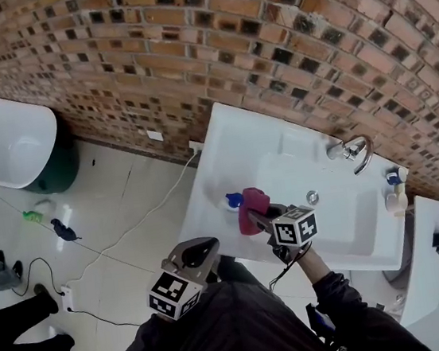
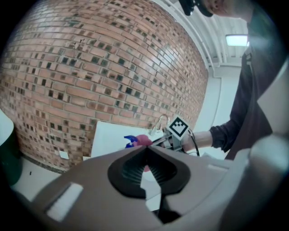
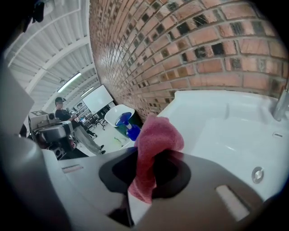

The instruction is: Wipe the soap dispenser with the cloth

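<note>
The right gripper [image 3: 145, 169] is clamping a crumpled pink-red cloth [image 3: 156, 142], which is bulging above its jaws at frame centre. The blue-pumped soap dispenser [image 1: 233, 202] is standing on the white sink [image 1: 231, 141] rim, just left of the cloth. The left gripper [image 2: 146, 151] is sitting closed and empty at lower centre.

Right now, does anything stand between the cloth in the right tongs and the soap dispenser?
Nothing visible does. The cloth, clamped in the right tongs, hangs just beside the soap dispenser on the edge of the sink.

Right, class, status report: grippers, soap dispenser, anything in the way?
Left gripper shut, empty. Right gripper shut on cloth. Soap dispenser on sink rim, cloth close beside it. Nothing between.
</note>
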`<state>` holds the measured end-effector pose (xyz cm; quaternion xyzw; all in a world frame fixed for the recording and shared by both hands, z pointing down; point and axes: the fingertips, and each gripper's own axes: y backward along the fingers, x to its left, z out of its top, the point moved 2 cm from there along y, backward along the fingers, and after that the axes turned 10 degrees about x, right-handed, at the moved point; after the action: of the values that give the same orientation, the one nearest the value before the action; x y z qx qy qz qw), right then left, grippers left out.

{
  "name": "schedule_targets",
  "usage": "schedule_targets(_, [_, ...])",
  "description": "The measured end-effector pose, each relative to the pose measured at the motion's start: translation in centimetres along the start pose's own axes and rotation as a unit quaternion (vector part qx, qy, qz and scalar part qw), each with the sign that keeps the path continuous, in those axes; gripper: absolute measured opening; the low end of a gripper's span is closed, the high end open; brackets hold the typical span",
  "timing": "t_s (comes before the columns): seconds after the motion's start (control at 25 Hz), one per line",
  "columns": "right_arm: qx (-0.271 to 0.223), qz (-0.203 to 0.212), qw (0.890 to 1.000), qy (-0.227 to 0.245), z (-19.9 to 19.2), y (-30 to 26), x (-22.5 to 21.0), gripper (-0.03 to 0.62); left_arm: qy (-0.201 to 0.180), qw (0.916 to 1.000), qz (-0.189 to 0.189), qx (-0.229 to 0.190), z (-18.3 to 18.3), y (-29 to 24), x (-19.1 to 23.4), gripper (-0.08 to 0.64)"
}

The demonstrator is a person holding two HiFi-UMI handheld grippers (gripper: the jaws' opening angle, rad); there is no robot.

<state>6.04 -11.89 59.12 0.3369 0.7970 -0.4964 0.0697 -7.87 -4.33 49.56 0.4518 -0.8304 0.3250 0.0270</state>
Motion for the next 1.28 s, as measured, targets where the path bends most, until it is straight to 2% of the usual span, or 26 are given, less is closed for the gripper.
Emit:
schedule_targets(0.32, [0.03, 0.013, 0.997, -0.066, -2.6, -3.9, -2.4, 0.069, 0.001, 1.0, 0.009, 0.003, -0.2, 0.4, 0.5, 0.0])
schedule_targets(0.52, [0.084, -0.018, 0.995, -0.053, -4.4, -6.9, -3.6, 0.069, 0.002, 0.9999, 0.006, 0.009, -0.6, 0.6, 0.3, 0.0])
schedule_targets(0.68, [0.077, -0.02, 0.996, -0.051, -4.4, -5.8, -3.2, 0.069, 0.002, 0.9999, 0.004, 0.01, -0.7, 0.4, 0.3, 0.0])
schedule_targets(0.8, [0.044, -0.011, 0.999, -0.018, -3.8, -2.8, -1.2, 0.069, 0.004, 0.9999, 0.006, 0.007, -0.7, 0.5, 0.5, 0.002])
schedule_targets(0.88, [0.011, -0.008, 0.999, 0.038, -3.2, -0.6, 1.2, 0.069, 0.006, 0.9999, 0.006, 0.006, -0.8, 0.5, 0.9, 0.0])
schedule_targets(0.92, [0.0, -0.012, 0.996, 0.084, -2.9, 0.2, 2.6, 0.069, 0.007, 0.9999, 0.005, 0.007, -0.8, 0.5, 1.0, 0.001])
schedule_targets(1.0, [-0.002, -0.025, 0.984, 0.177, -2.7, 0.8, 5.2, 0.069, 0.007, 0.9999, 0.001, 0.009, -0.9, 0.3, 1.2, 0.002])
schedule_targets(1.08, [0.007, -0.028, 0.972, 0.233, -2.6, -0.2, 7.0, 0.069, 0.005, 0.9999, -0.001, 0.009, -0.9, 0.3, 1.2, 0.002])
schedule_targets(1.16, [0.018, -0.026, 0.969, 0.245, -2.5, -2.0, 7.3, 0.069, 0.003, 1.0, -0.001, 0.008, -0.7, 0.3, 1.2, 0.002])
schedule_targets(1.28, [0.043, -0.014, 0.977, 0.207, -2.7, -4.7, 6.4, 0.069, 0.0, 1.0, 0.003, 0.007, -0.6, 0.6, 1.3, 0.001])
